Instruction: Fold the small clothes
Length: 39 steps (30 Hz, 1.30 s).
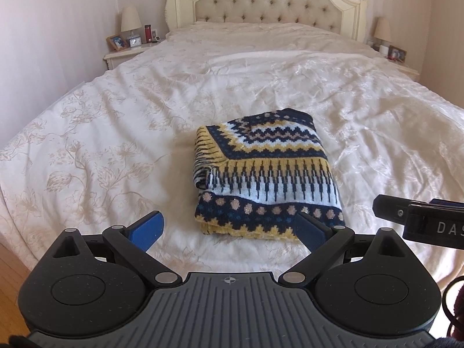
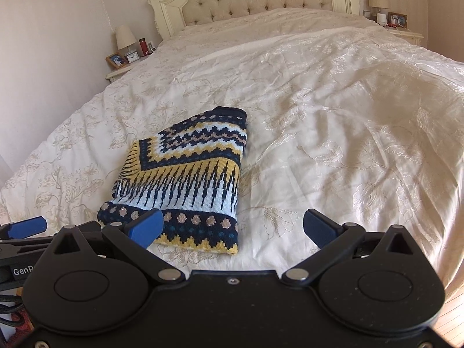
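Observation:
A small knitted sweater (image 1: 265, 174) in navy, yellow and pale blue lies folded into a compact rectangle on the cream bedspread (image 1: 116, 133). My left gripper (image 1: 232, 227) hovers just in front of its near edge, open, nothing between the blue pads. In the right wrist view the same sweater (image 2: 185, 179) lies ahead and to the left. My right gripper (image 2: 235, 227) is open and empty, its left pad over the sweater's near corner. The right gripper's body (image 1: 420, 220) shows at the right edge of the left wrist view.
A tufted cream headboard (image 1: 269, 0) stands at the far end of the bed. Nightstands with lamps, frames and a red bottle (image 1: 148, 33) flank it. Wooden floor (image 1: 11, 264) shows at lower left. The left gripper's blue pad (image 2: 26, 226) appears at the left edge of the right wrist view.

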Available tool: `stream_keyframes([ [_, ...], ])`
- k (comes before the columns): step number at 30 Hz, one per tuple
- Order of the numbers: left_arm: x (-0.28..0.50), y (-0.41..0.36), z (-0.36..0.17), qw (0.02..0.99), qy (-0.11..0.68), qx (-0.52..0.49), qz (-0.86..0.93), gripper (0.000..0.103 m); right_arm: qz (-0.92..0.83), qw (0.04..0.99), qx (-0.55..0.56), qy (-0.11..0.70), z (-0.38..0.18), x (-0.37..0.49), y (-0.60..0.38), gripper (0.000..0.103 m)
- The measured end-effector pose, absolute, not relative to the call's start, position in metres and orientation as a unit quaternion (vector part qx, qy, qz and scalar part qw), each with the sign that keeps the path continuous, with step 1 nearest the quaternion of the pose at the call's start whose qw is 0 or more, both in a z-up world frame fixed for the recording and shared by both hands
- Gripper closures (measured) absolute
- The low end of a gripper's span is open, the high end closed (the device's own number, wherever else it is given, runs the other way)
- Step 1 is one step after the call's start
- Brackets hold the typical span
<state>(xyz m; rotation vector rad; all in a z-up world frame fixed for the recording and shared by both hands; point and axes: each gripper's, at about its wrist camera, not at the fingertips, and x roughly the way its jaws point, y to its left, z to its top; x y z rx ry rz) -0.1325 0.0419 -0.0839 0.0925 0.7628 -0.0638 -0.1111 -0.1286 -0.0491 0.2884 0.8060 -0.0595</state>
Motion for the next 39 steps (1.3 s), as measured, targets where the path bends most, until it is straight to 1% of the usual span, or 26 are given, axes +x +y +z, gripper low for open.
stream_keyframes([
  [39,-0.132,0.058,-0.083,0.928,0.369,0.039,-0.010,0.005,-0.027,0.908,0.155,0.390,-0.056,-0.118,-0.124,0.001],
])
